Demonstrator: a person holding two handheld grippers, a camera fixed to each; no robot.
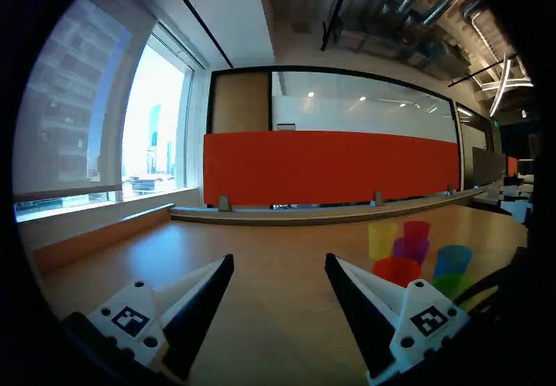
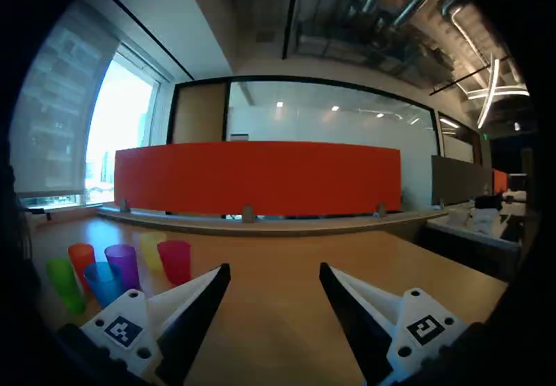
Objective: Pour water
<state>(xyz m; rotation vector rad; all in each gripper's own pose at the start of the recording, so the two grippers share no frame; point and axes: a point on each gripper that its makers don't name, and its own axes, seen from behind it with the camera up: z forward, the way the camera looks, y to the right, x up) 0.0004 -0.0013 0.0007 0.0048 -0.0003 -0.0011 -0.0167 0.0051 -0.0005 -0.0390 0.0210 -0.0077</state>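
Your left gripper point(image 1: 279, 256) and right gripper point(image 2: 274, 266) both gape empty above the table point(image 1: 278, 330) (coloured cups point(image 2: 124, 261) stand nearby).

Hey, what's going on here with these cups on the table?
Nothing is being handled yet. A person holds two grippers above a wooden table. The left gripper and the right gripper are both open and empty. A cluster of six coloured plastic cups stands upright on the table, to the right in the left gripper view and to the left in the right gripper view. No pouring has begun.
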